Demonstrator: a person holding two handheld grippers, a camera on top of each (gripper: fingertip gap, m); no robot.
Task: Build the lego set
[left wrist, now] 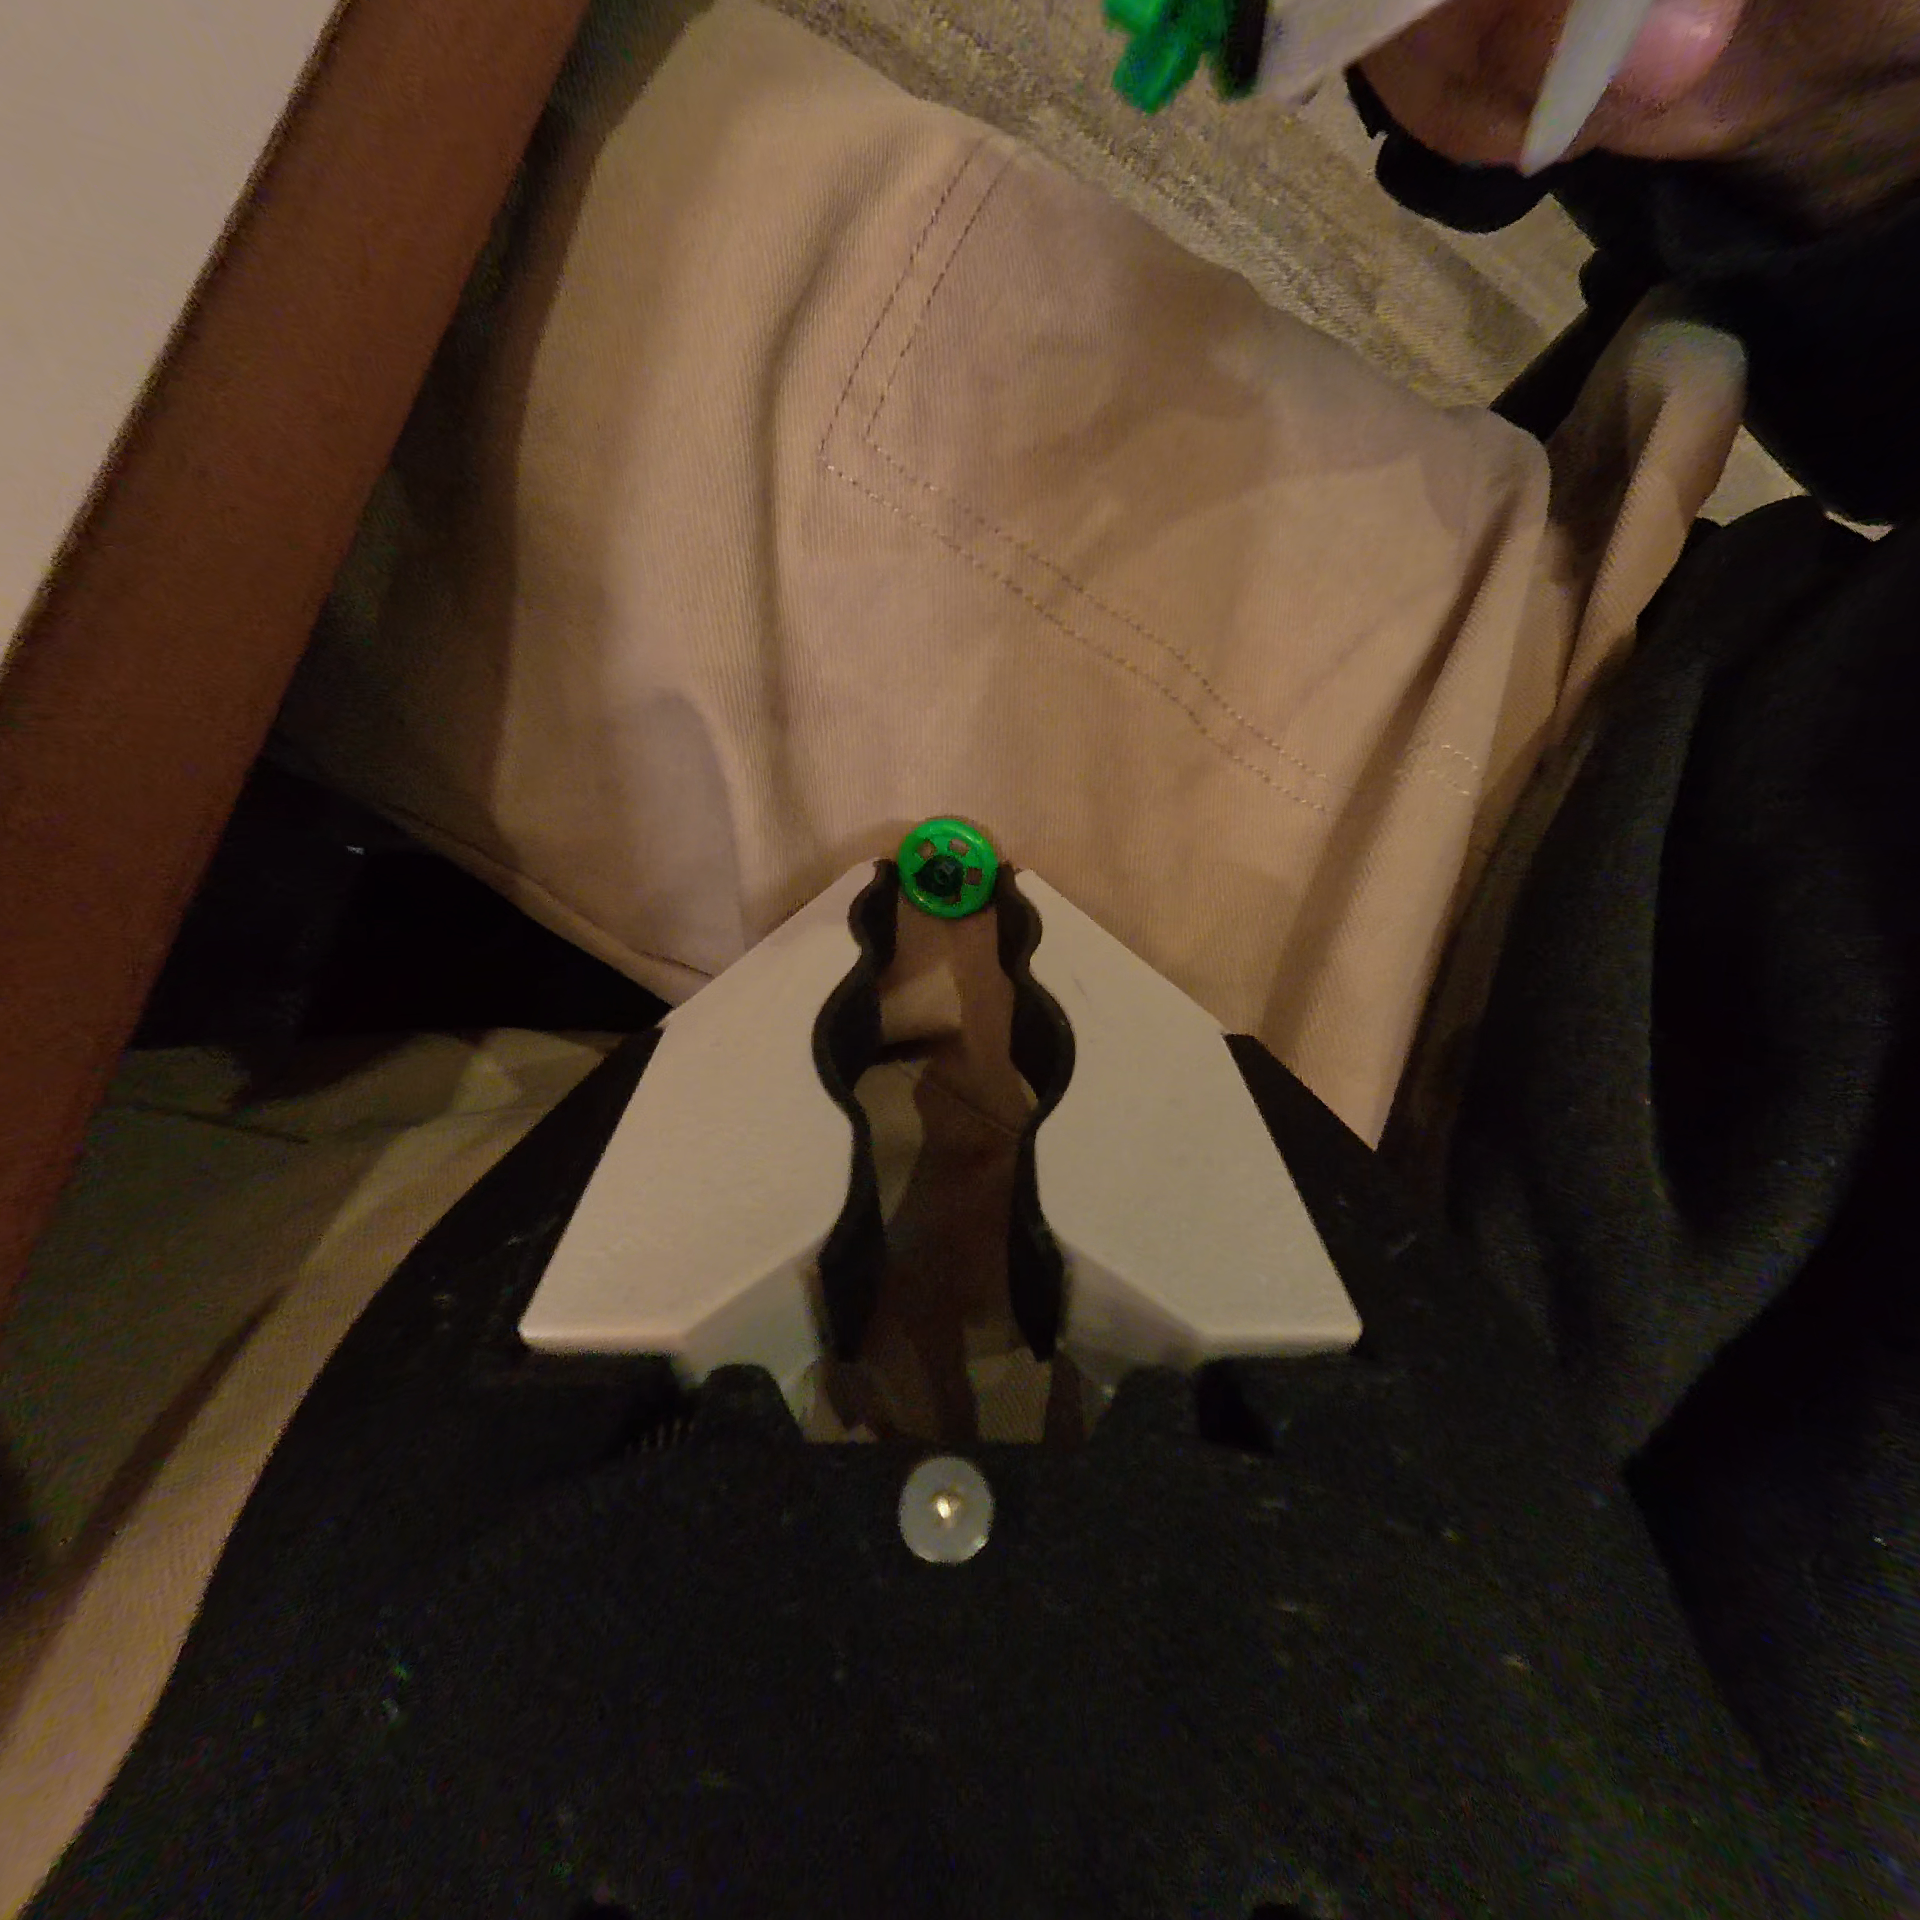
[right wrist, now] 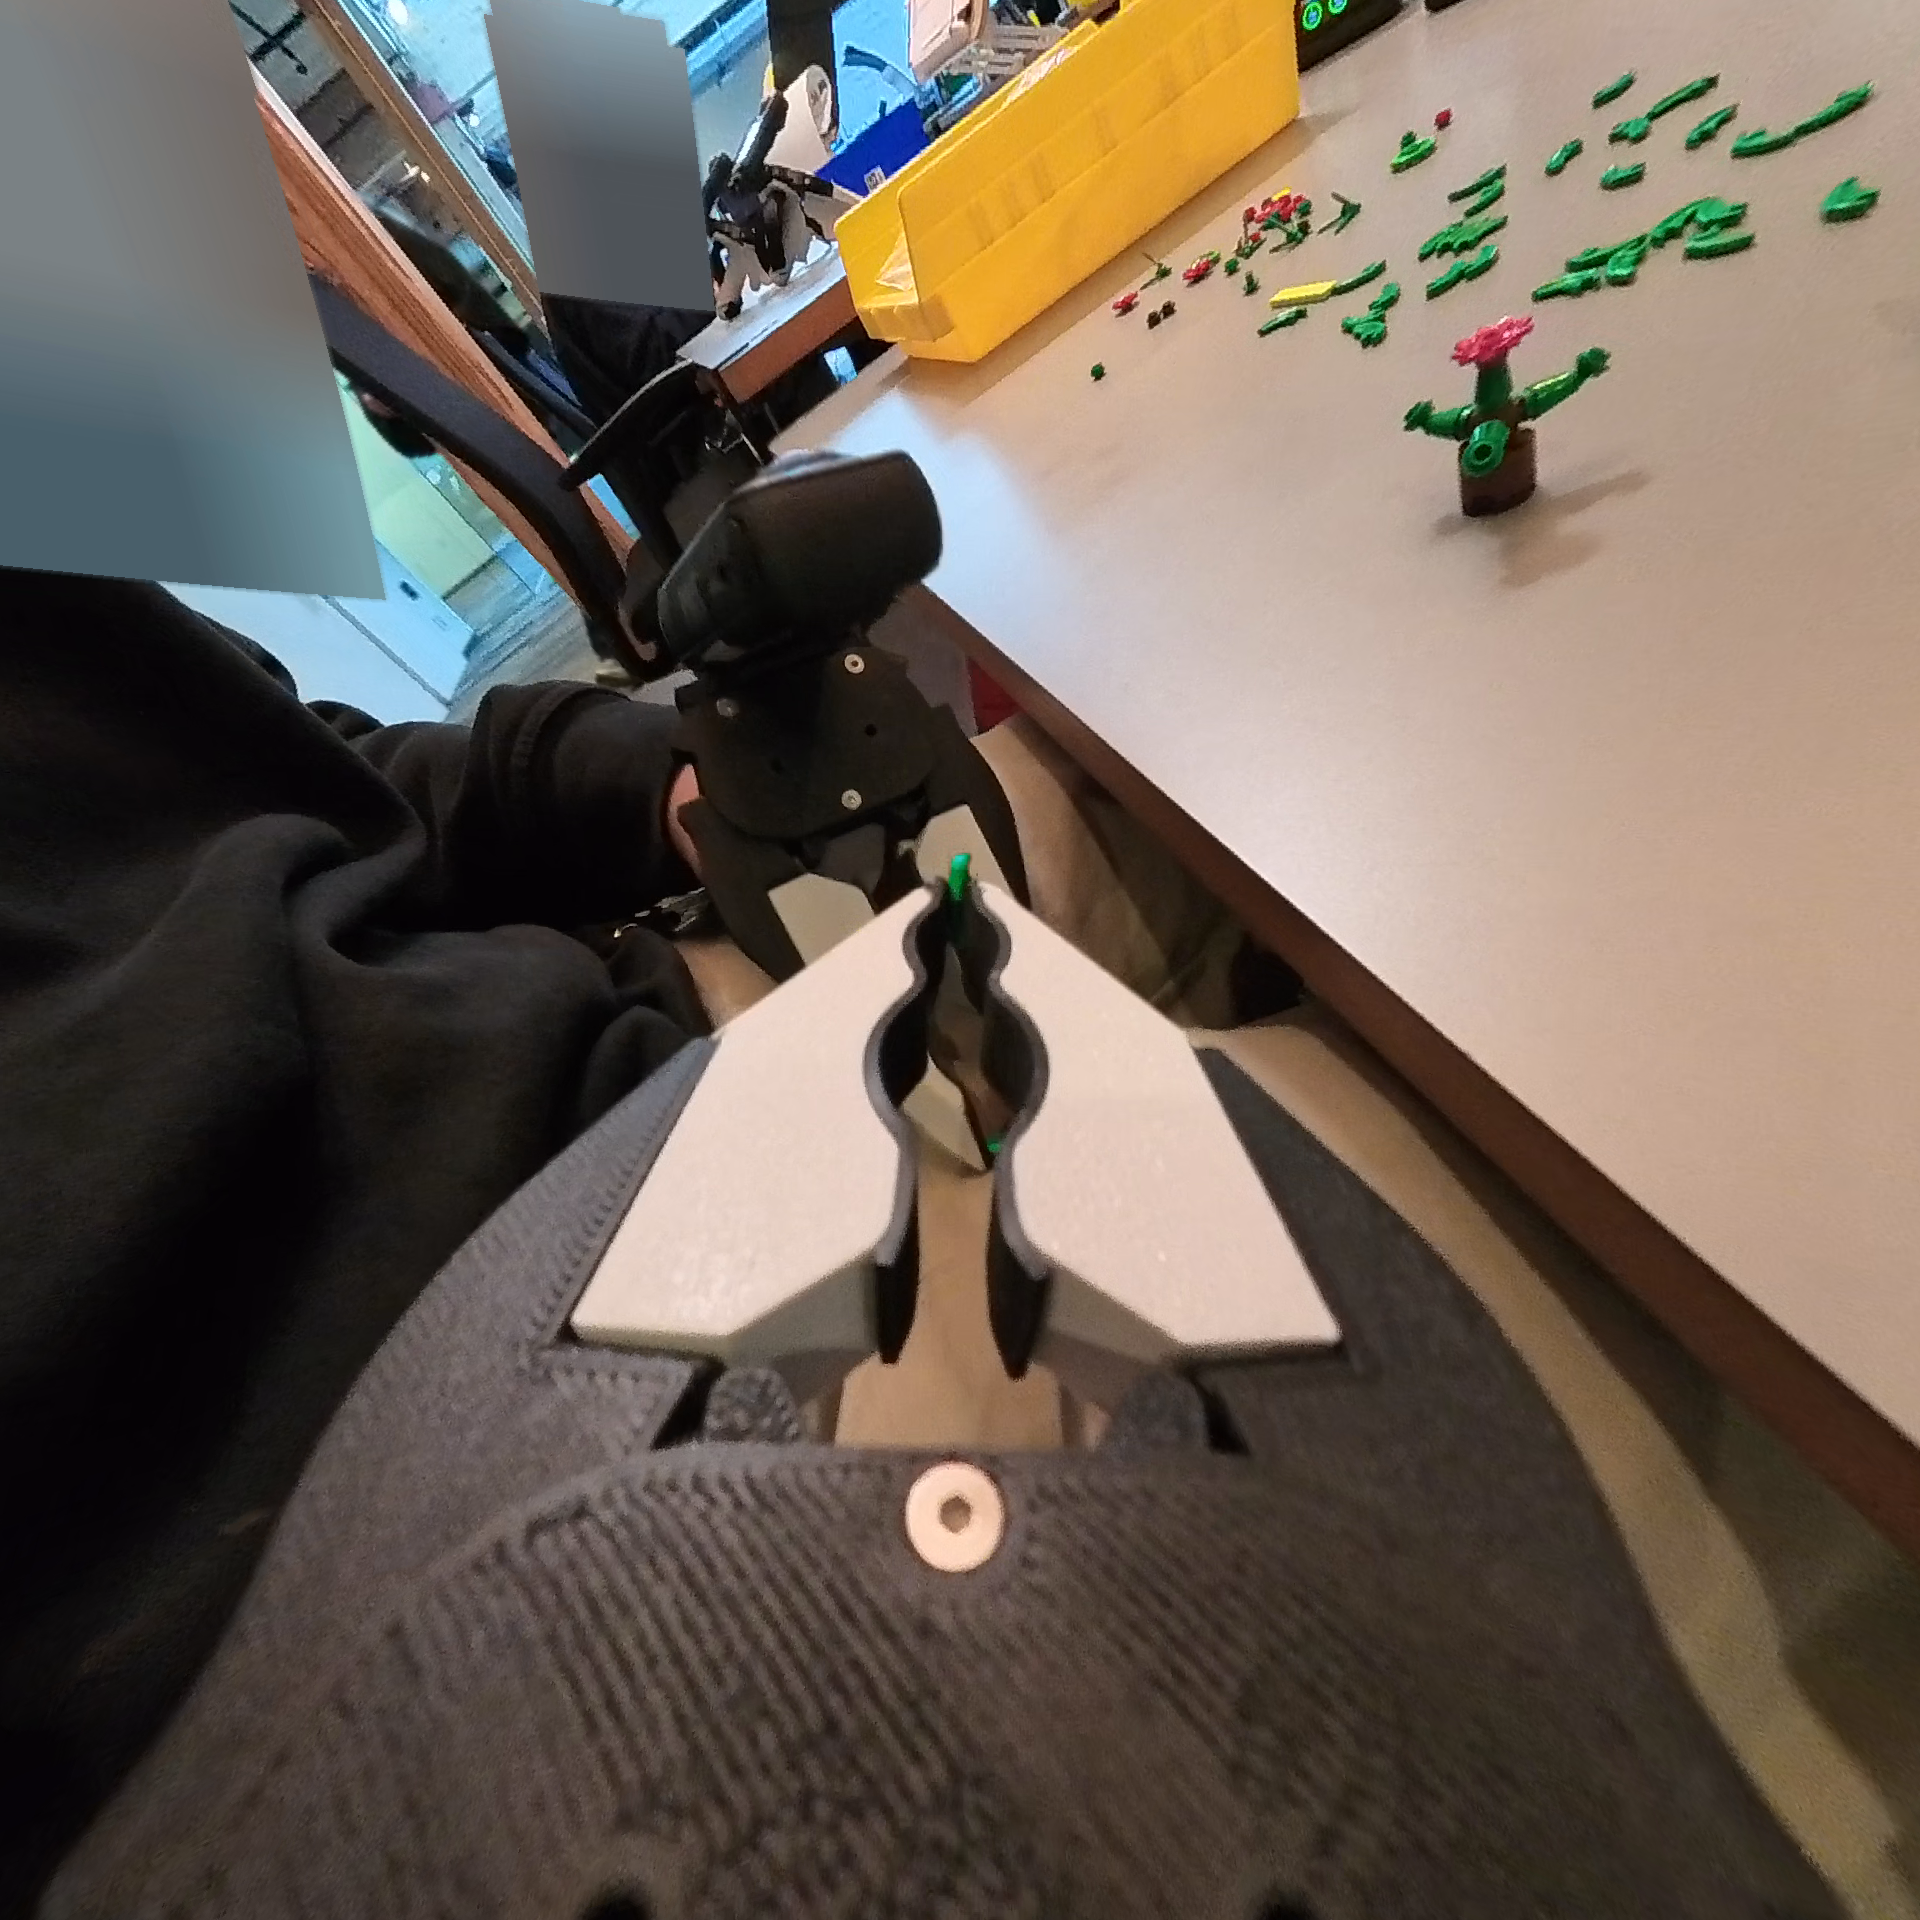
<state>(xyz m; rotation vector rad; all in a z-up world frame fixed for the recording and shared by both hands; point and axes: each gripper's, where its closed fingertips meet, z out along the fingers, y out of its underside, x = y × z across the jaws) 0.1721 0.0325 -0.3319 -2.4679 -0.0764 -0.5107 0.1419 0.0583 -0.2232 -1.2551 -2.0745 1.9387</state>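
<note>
Your left gripper (left wrist: pixel 948 883) has its fingers closed on a small round green lego piece (left wrist: pixel 948 869), a glossy disc with a dark centre and small square holes around it, pinched right at the tips. The fingers are matte white wedges lined with wavy black rubber pads, set in a grainy black printed body. Behind them lies beige twill trouser fabric (left wrist: pixel 1039 520) with a stitched pocket seam, and the brown underside edge of the counter (left wrist: pixel 239 499) runs along the left. Your right gripper (right wrist: pixel 956 899) is likewise clamped, its fingers nearly together on a thin green lego piece (right wrist: pixel 958 871) that pokes up edge-on from the tips; its shape cannot be made out from here. Both grippers sit below the counter's edge, over your lap, beside a black fleece sleeve (right wrist: pixel 312 883). On the smooth grey counter top (right wrist: pixel 1351 779) stands a partly built lego plant (right wrist: pixel 1496 416): a brown cylindrical pot, knobbly green arms and a frilly pink flower on top. Beyond it lie loose green leaf pieces (right wrist: pixel 1662 229) and tiny red flower pieces (right wrist: pixel 1273 218), scattered near a ribbed yellow plastic bin (right wrist: pixel 1070 208). No writing is legible anywhere.
</note>
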